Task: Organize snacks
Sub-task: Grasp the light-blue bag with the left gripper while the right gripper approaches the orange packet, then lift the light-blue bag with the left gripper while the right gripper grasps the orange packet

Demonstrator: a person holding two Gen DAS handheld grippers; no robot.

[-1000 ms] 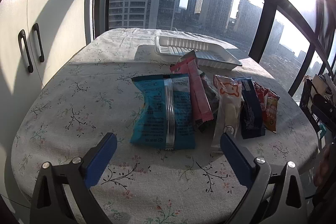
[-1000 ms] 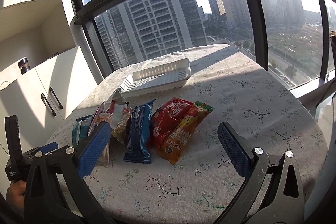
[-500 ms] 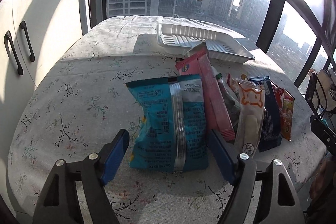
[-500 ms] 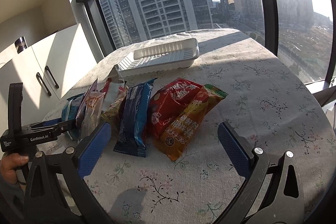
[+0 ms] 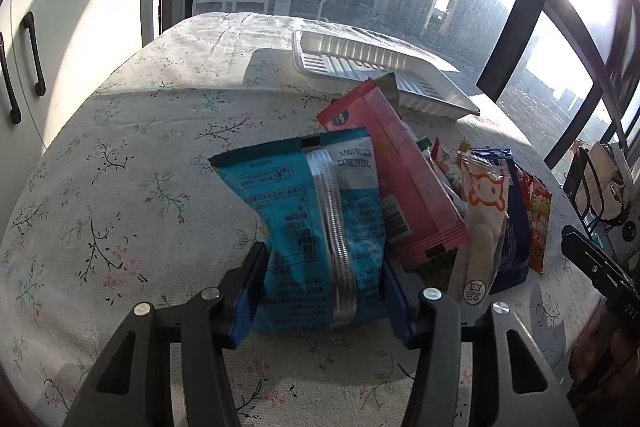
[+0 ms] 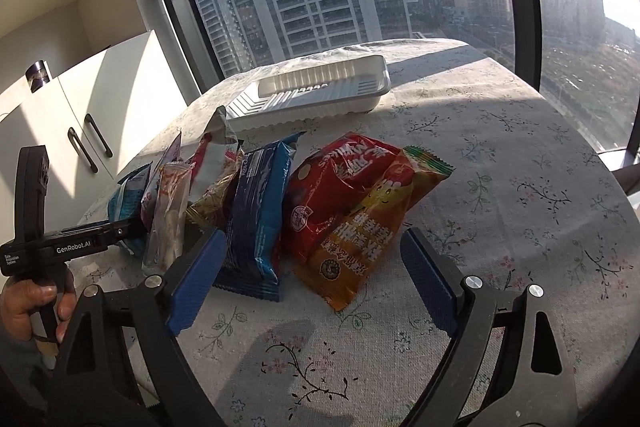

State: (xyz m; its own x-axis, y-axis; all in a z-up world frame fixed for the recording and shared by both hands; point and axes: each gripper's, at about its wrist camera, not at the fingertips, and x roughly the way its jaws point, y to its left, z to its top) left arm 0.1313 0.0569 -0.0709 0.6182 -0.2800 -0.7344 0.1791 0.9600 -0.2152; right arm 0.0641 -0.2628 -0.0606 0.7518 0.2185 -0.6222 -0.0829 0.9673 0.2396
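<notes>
Our left gripper sits low in the middle of the left wrist view, its jaws closing around the near end of the teal bag; the blue pads stand right at the bag's two edges, and we cannot tell whether they press it yet. The teal bag lies flat on the tablecloth, seam up, running up toward frame centre. Just right of it, overlapping its edge, leans the pink pack, and further right come the clear pack with an orange cartoon print, the navy pack and the red bag, all crowded side by side. Above them, upper centre, the white tray rests on the cloth near the window. Our right gripper fills the bottom of the right wrist view, jaws wide but closing, with the near ends of the navy pack and the orange bag lying between the pads and neither pad touching them. The red bag lies partly under the orange one, just above centre. At lower left of that view a hand grips the handle of the left gripper, whose tip reaches the teal bag. The tray sits above centre, and cabinet doors stand at far left.
</notes>
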